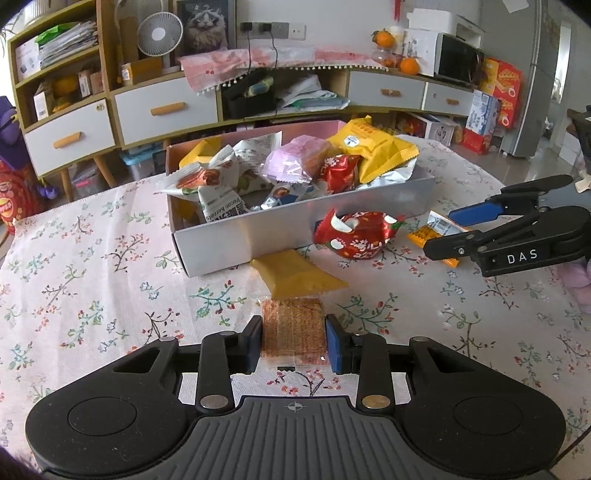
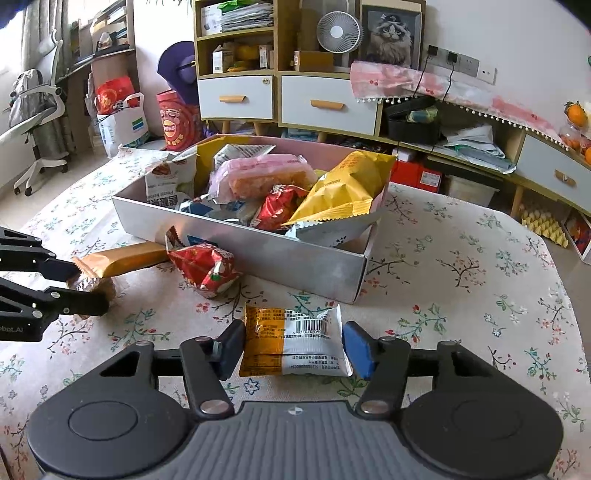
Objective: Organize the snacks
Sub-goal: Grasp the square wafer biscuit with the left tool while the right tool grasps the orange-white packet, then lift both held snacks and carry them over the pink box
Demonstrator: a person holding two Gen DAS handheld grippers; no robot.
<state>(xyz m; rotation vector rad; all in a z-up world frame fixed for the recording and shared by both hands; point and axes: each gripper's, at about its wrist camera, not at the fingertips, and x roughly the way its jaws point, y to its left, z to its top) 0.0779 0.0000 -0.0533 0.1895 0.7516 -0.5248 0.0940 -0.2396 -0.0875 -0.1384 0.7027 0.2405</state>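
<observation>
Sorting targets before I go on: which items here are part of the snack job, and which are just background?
Job: clear-wrapped snack, orange-white packet, red packet, yellow packet, snack box.
Background: fan, cat picture, oranges.

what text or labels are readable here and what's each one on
"DAS": white letters on the black right gripper, seen from the left wrist.
"bot.AI": partial word, cut off by the frame edge, on the black left gripper, seen from the right wrist.
"Pecan Kernels": upside down on the white newsprint-style packet in the grey cardboard box.
Barcode digits and print on the orange-and-white packet: too small to read.
</observation>
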